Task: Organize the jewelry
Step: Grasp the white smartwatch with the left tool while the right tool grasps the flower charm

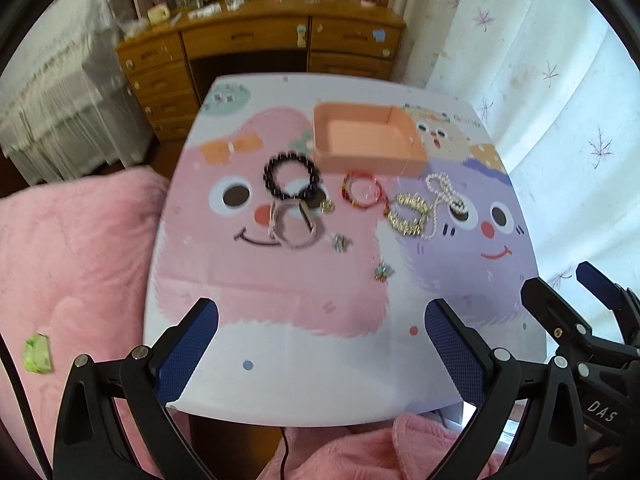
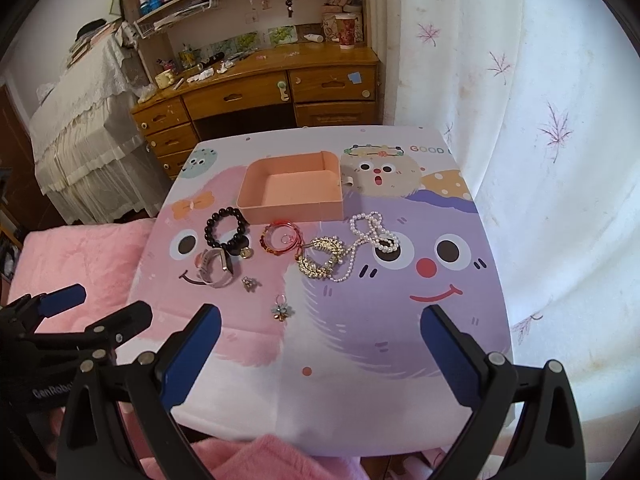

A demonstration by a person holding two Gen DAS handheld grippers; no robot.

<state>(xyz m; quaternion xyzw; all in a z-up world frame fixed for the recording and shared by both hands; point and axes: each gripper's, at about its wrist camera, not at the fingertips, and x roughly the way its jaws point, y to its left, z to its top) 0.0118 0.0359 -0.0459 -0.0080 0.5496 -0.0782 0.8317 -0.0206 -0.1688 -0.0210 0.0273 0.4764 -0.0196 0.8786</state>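
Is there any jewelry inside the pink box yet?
No, the pink box shows only its bare floor, while the black bead bracelet and pearl necklace lie on the table in front of it.

My left wrist camera sat above the near edge of the table point(image 1: 224, 360), angled down and forward toward the desk point(image 1: 256, 40); the right gripper point(image 1: 560, 296) showed at its right edge. My right wrist camera looked the same way from just beside it, slightly farther right, with the left gripper point(image 2: 96, 308) at its left edge. Neither was close to the jewelry. Both views shared the tabletop, the box point(image 1: 368, 136) point(image 2: 294, 190), the desk and the curtain point(image 1: 540, 80) point(image 2: 520, 120).
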